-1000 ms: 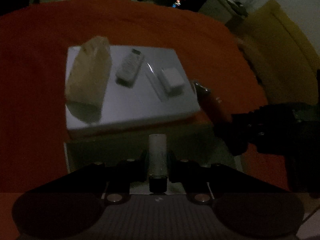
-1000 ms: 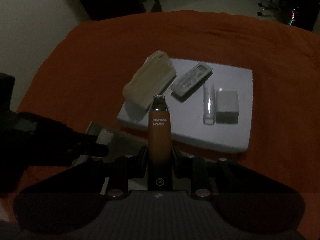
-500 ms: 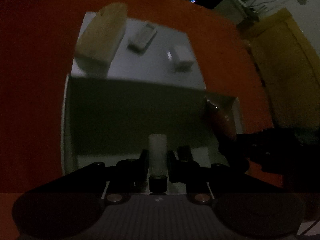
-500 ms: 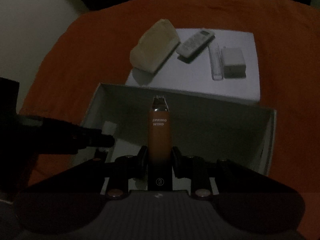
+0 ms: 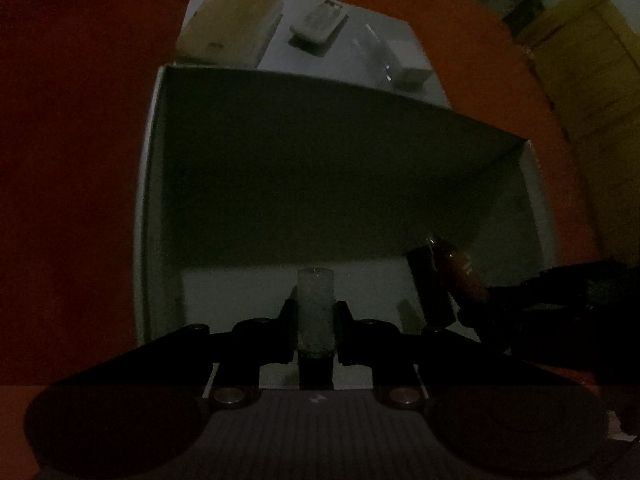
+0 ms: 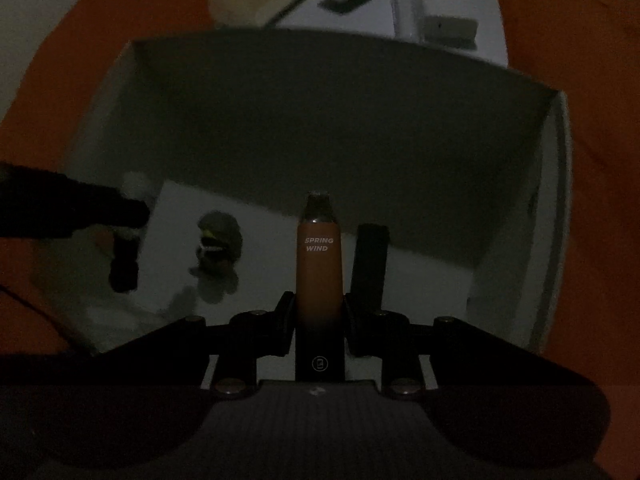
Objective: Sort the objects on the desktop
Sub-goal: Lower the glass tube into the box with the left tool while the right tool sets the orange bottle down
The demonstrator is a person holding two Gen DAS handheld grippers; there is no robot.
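Four things lie on the flat white lid (image 5: 352, 60) behind the open white box (image 5: 148, 200): one tan pouch (image 5: 236, 12), one remote (image 5: 320, 24), one clear tube (image 5: 374, 54) and one white block (image 5: 412, 68). Inside the box, the left gripper (image 5: 315, 312) pinches one frosted white cylinder (image 5: 315, 304). The right gripper (image 6: 319, 312) pinches one smooth orange "SPRING WIND" stick (image 6: 319, 268), beside one dark flat bar (image 6: 370, 264) and one small dark lump (image 6: 218, 246) on the floor.

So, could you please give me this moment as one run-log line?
left gripper: shut on white tube | right gripper: shut on orange bottle | both over open box
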